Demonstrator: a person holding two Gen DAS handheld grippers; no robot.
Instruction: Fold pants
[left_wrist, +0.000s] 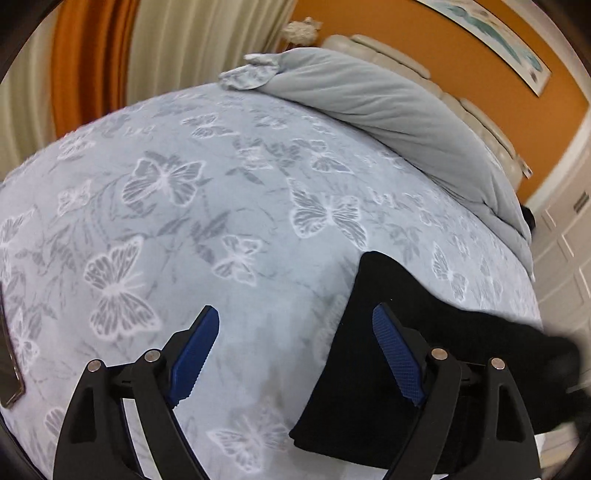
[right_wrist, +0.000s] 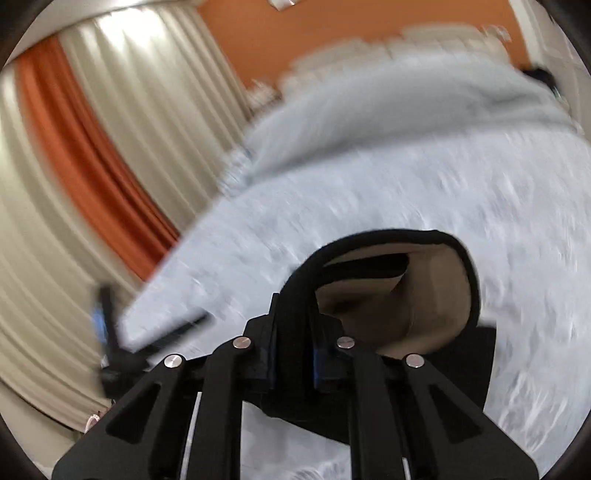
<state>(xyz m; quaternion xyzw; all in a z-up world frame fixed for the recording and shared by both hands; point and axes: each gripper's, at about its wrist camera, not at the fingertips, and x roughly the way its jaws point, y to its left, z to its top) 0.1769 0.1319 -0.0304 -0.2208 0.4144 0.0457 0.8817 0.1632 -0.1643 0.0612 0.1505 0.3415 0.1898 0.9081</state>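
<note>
Black pants (left_wrist: 399, 332) lie folded on the butterfly-print bedspread (left_wrist: 221, 206), at the lower right of the left wrist view. My left gripper (left_wrist: 295, 310) stands open above the bed. Its right finger is over the pants' left edge, its left finger over bare bedspread, and nothing is between the blue pads (left_wrist: 195, 350). In the blurred right wrist view, my right gripper (right_wrist: 295, 325) is shut on a black edge of the pants (right_wrist: 391, 236). That edge is lifted and gapes open, showing a beige inside.
A rolled grey duvet (left_wrist: 388, 107) lies across the head of the bed by a cream headboard (left_wrist: 472, 107). Orange and cream curtains (left_wrist: 110, 55) hang on the left. A dark flat object (left_wrist: 7, 350) rests at the bed's left edge. White cabinet doors (left_wrist: 569, 258) stand at the right.
</note>
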